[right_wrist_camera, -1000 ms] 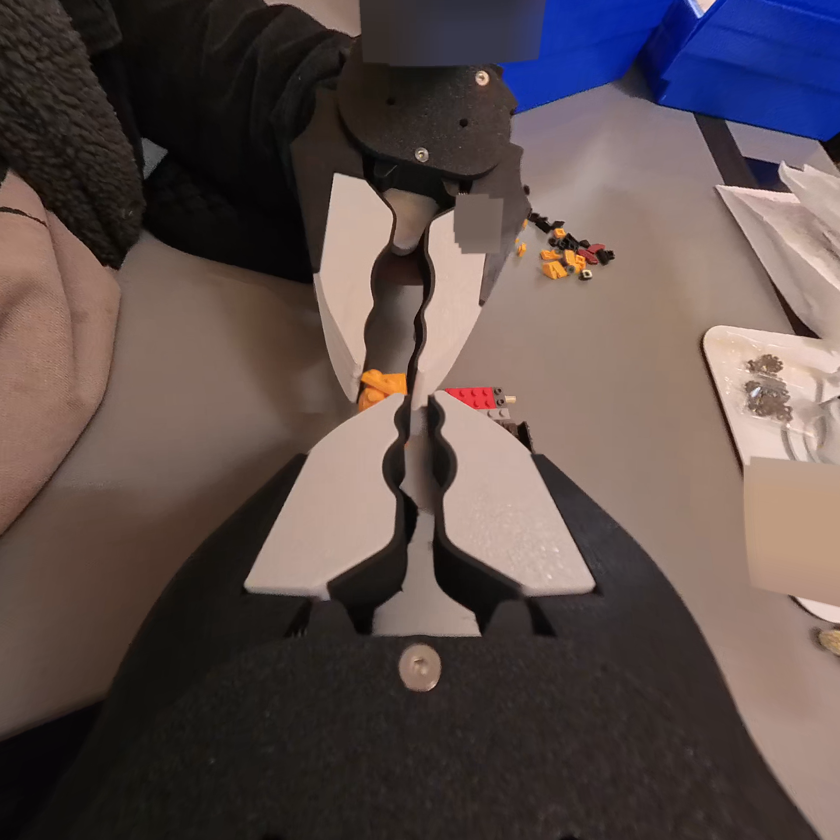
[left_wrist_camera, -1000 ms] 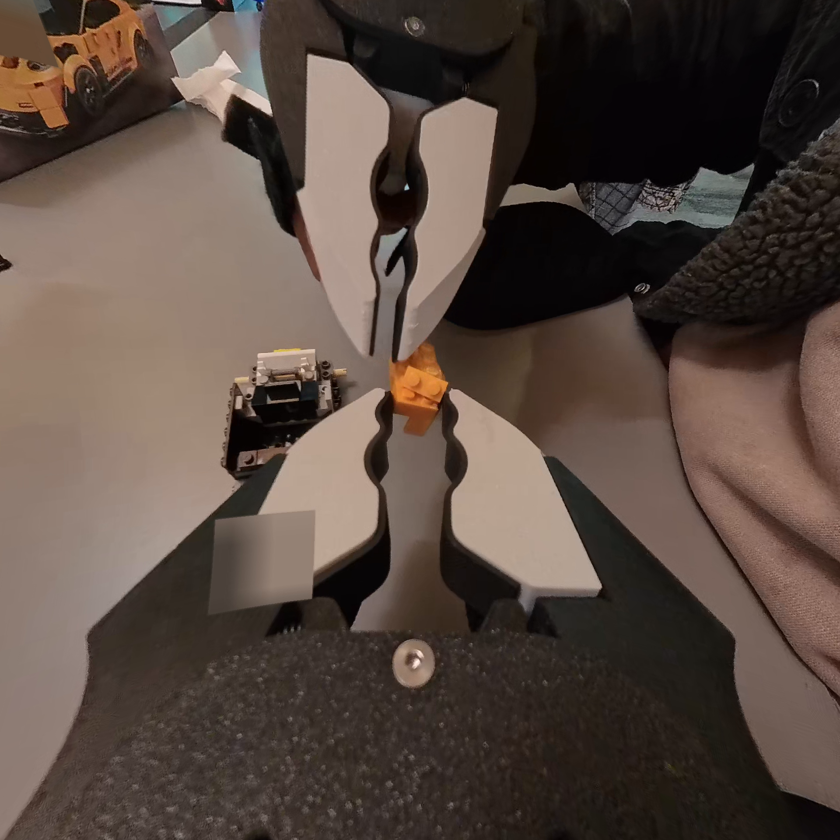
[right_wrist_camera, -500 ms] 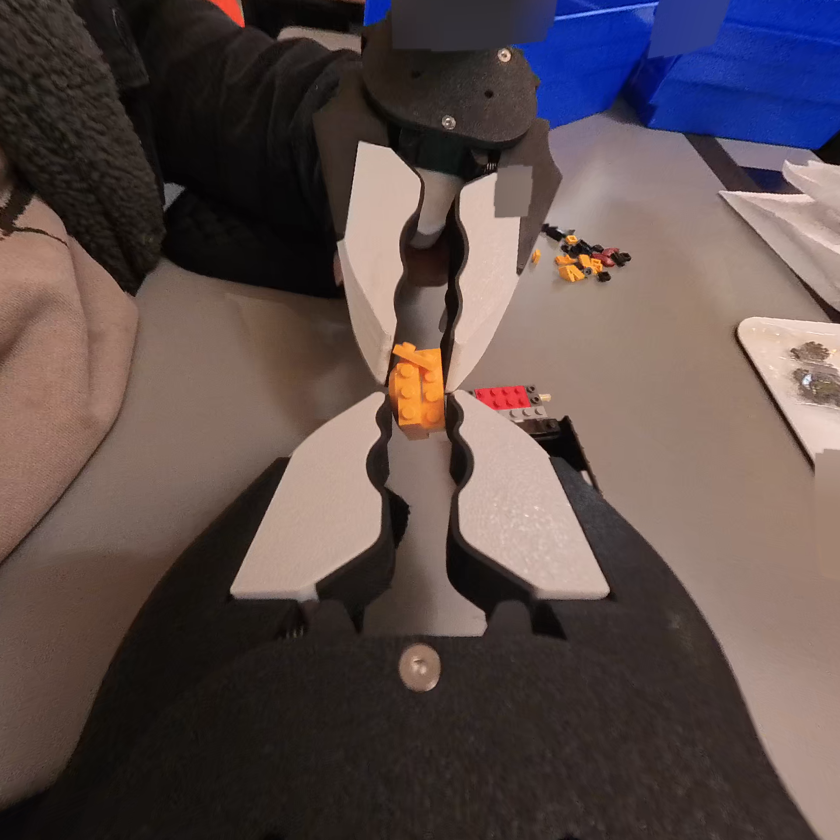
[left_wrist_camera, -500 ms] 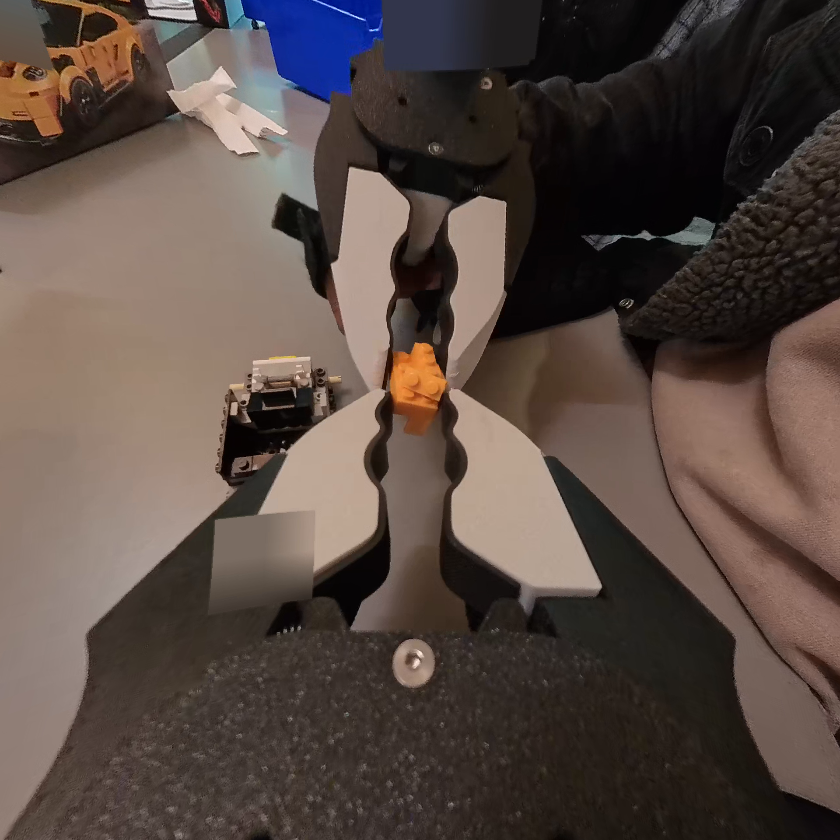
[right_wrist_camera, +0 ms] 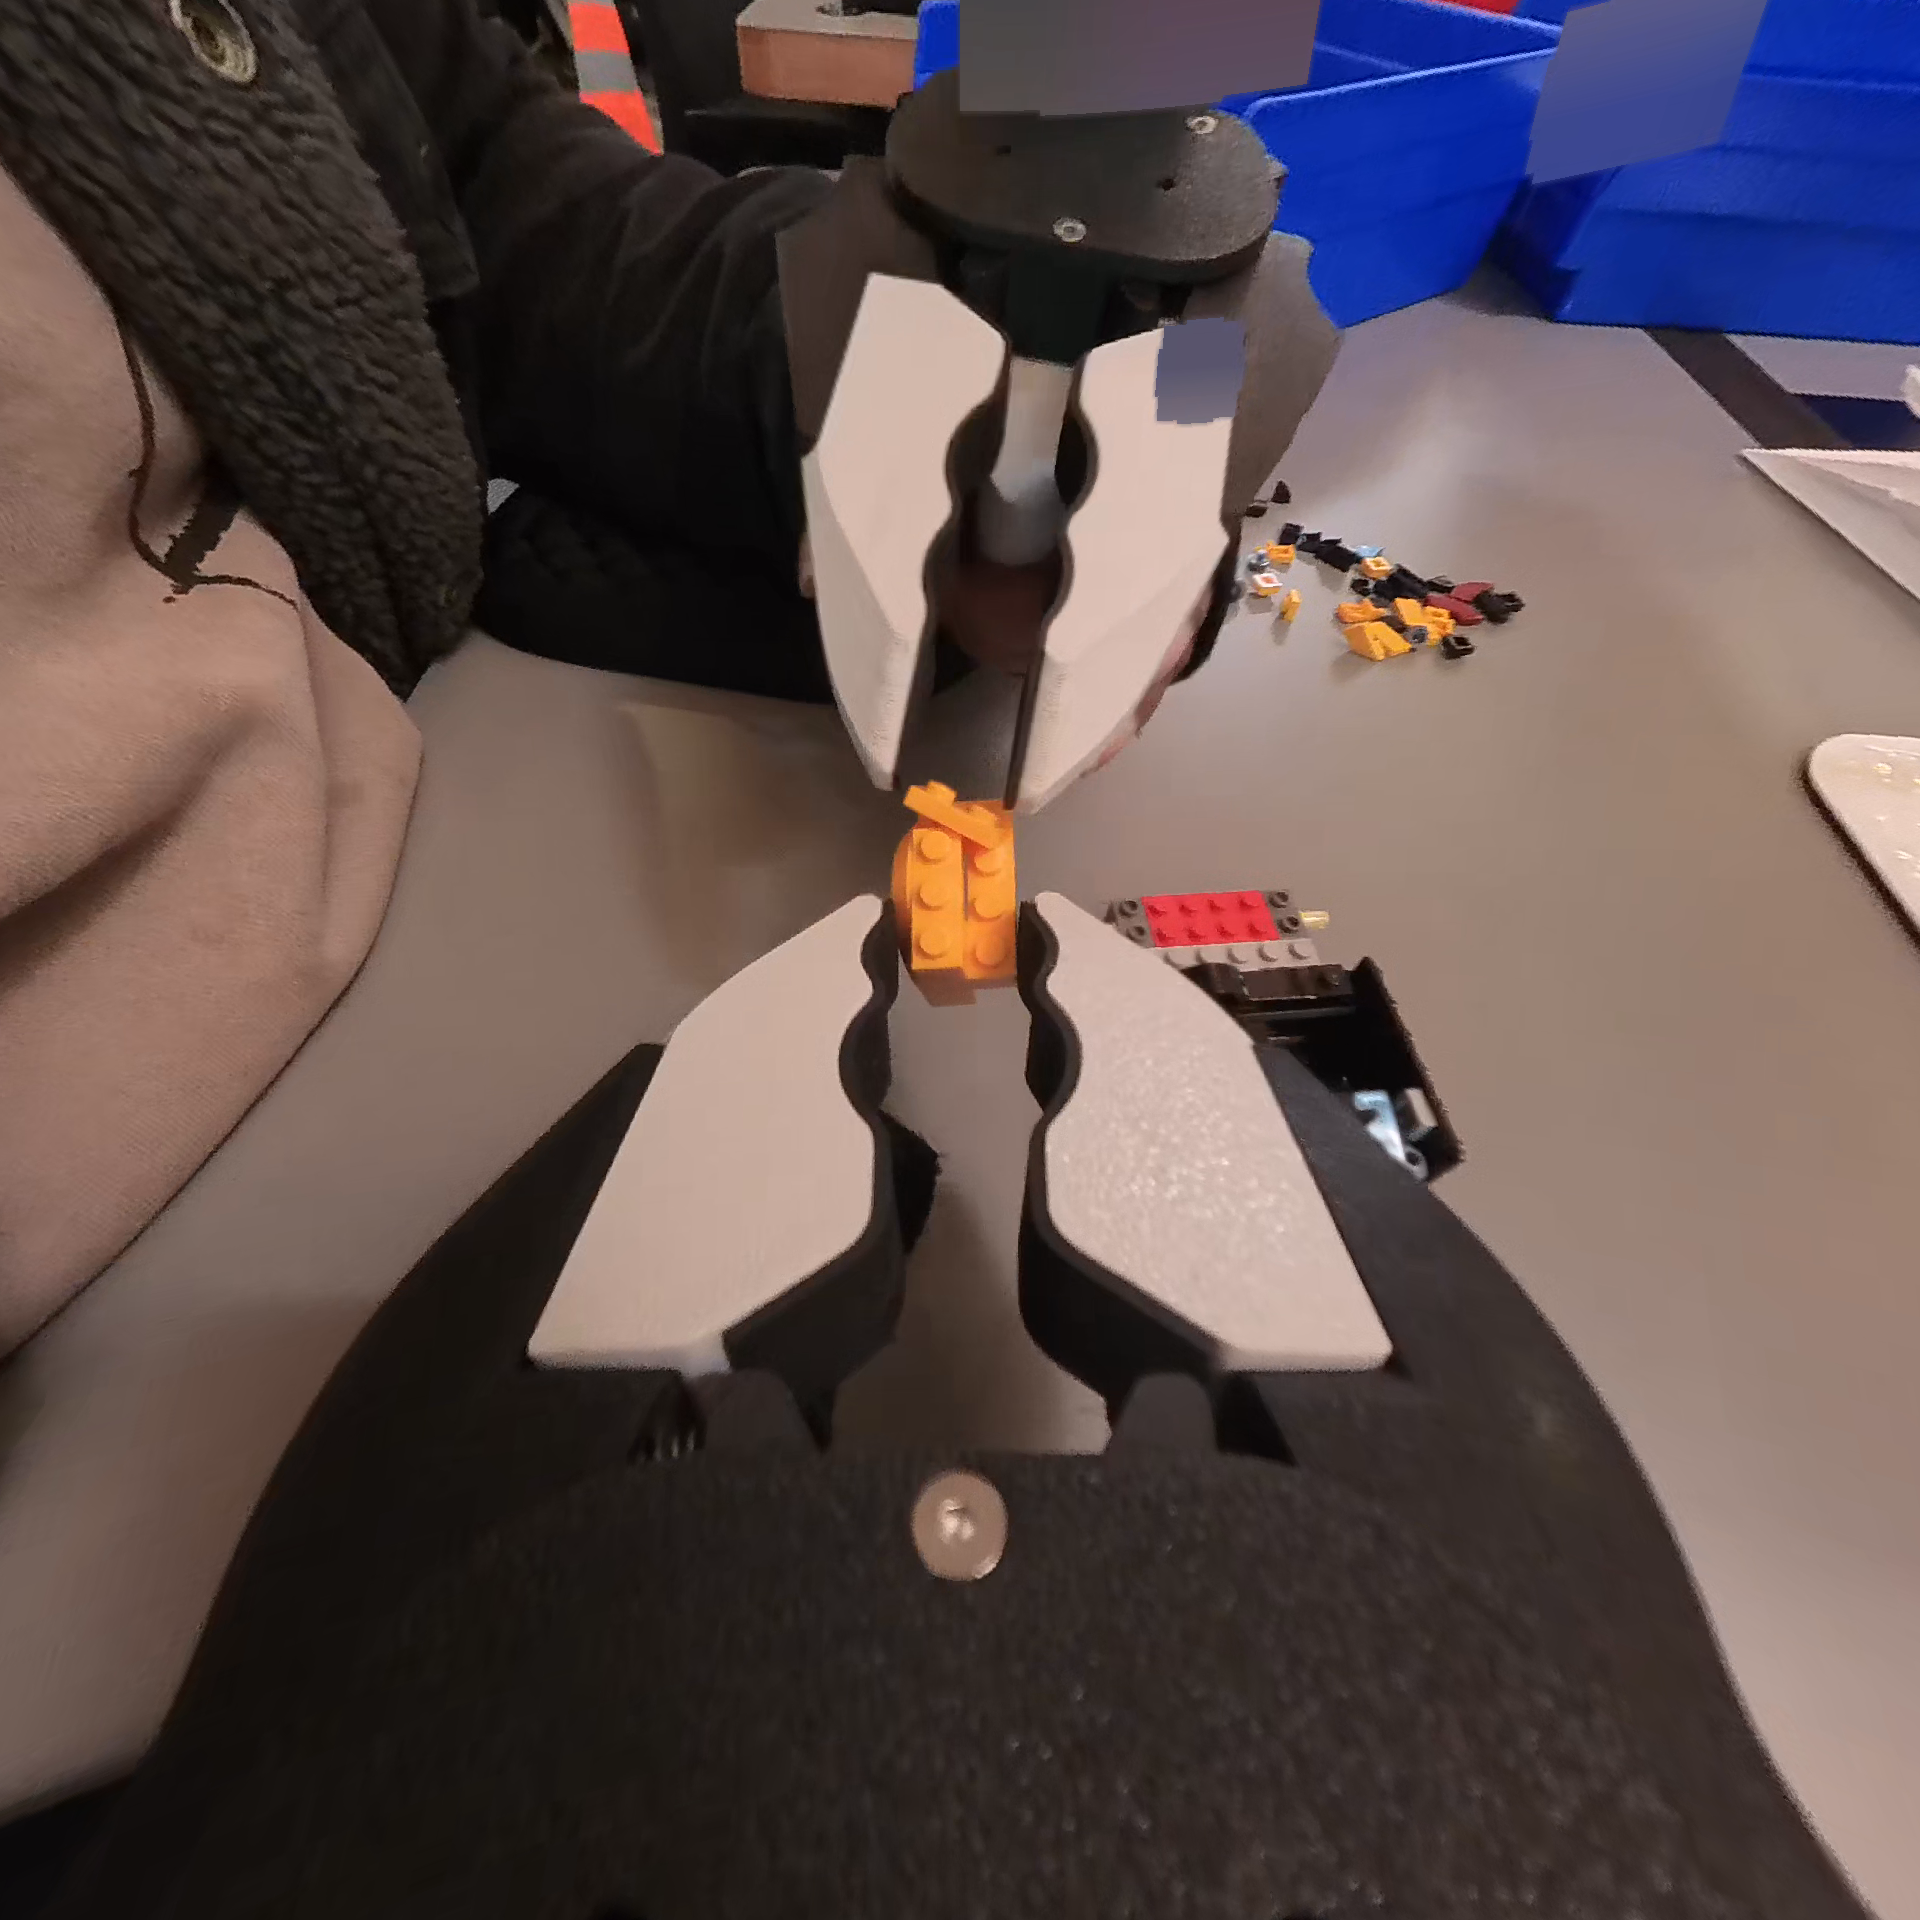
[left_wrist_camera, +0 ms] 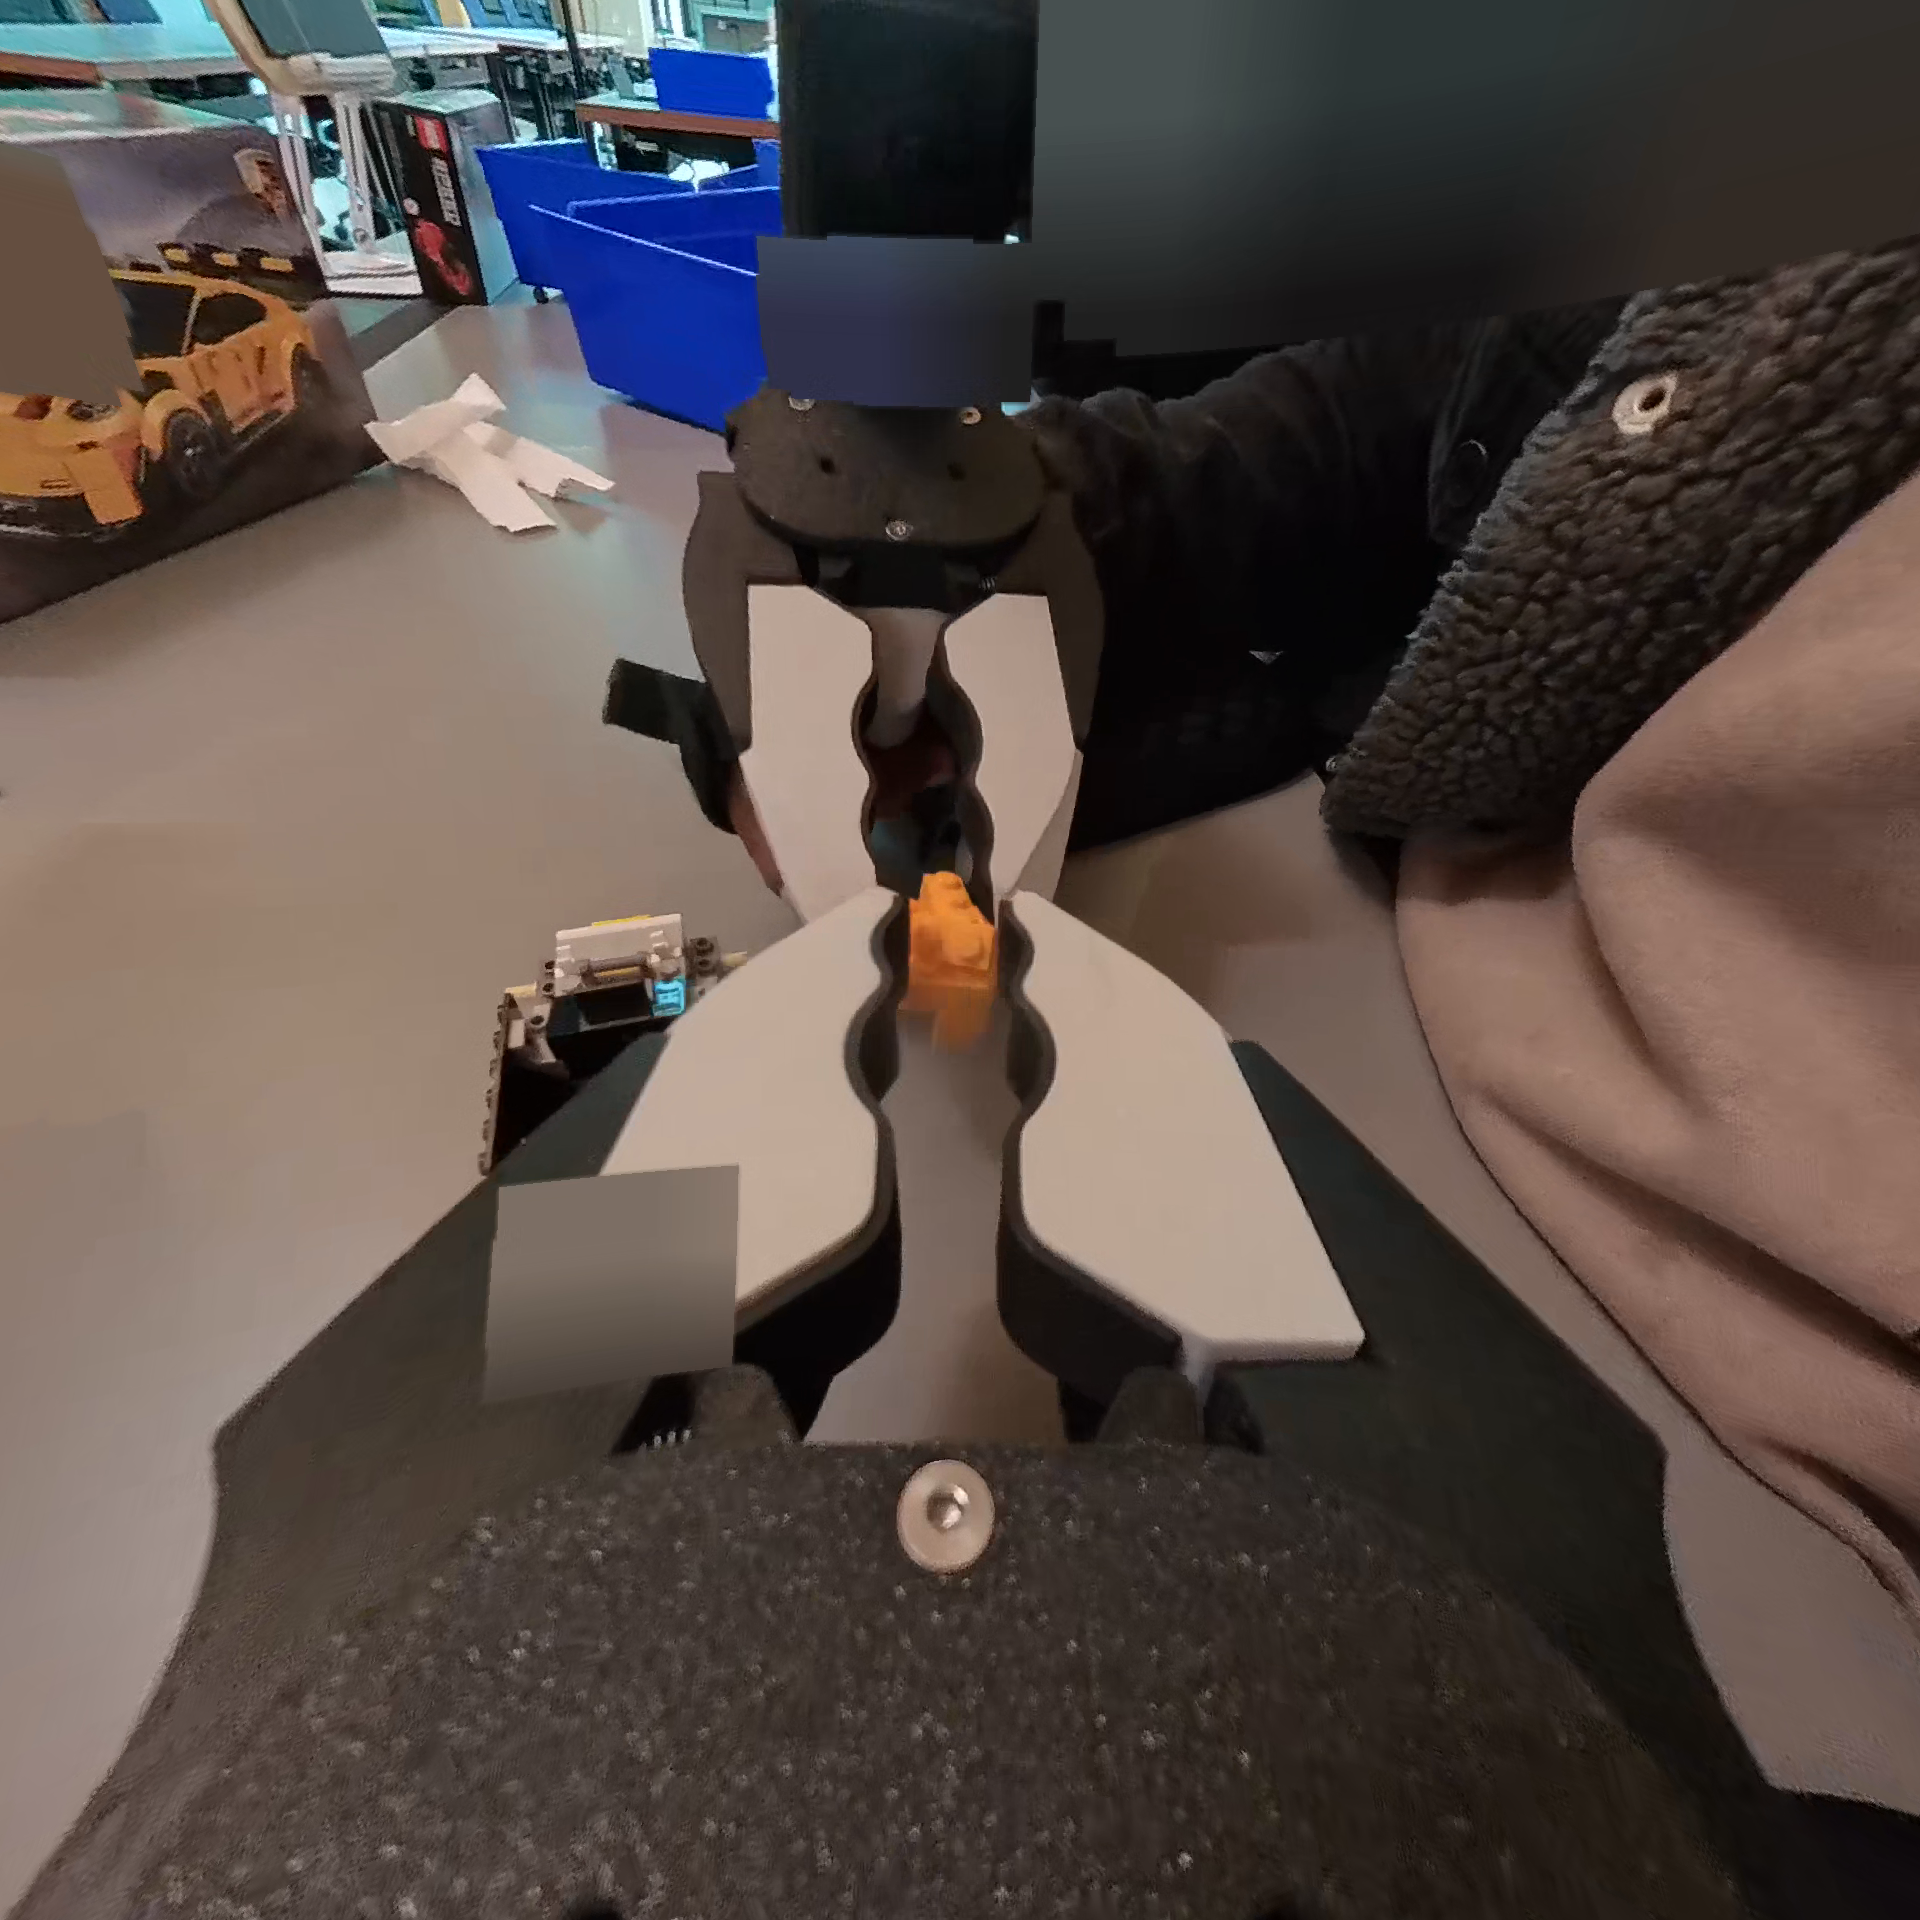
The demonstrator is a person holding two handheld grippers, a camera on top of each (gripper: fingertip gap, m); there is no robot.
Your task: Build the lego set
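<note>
An orange brick assembly point(right_wrist_camera: 954, 920) with a small orange plate askew on its far end is held above the grey table between both grippers, which face each other tip to tip. My right gripper point(right_wrist_camera: 956, 925) is shut on its near end. My left gripper point(left_wrist_camera: 948, 925) is shut on the same orange assembly point(left_wrist_camera: 948, 971). In the right wrist view the left gripper's fingertips point(right_wrist_camera: 883, 758) reach only the assembly's far end. In the left wrist view the right gripper's fingers point(left_wrist_camera: 805, 748) stand just behind it. A partly built black car chassis point(left_wrist_camera: 592, 1023) with red and grey plates point(right_wrist_camera: 1210, 920) lies on the table.
A pile of loose orange, black and dark red pieces point(right_wrist_camera: 1382, 608) lies at the far right. Blue bins point(right_wrist_camera: 1558, 208) stand behind. A box picturing a yellow car point(left_wrist_camera: 156, 416) and crumpled white paper point(left_wrist_camera: 488, 457) sit far left. A white tray's edge point(right_wrist_camera: 1870, 821) shows. A person's beige garment point(left_wrist_camera: 1662, 1039) is close by. Only a small space, under 4 cm, lies between the two pairs of fingers.
My right gripper was shut beside the orange assembly, then opened and closed around it. Both grippers have lifted and tilted, so more of the room shows behind. The left kept its hold.
</note>
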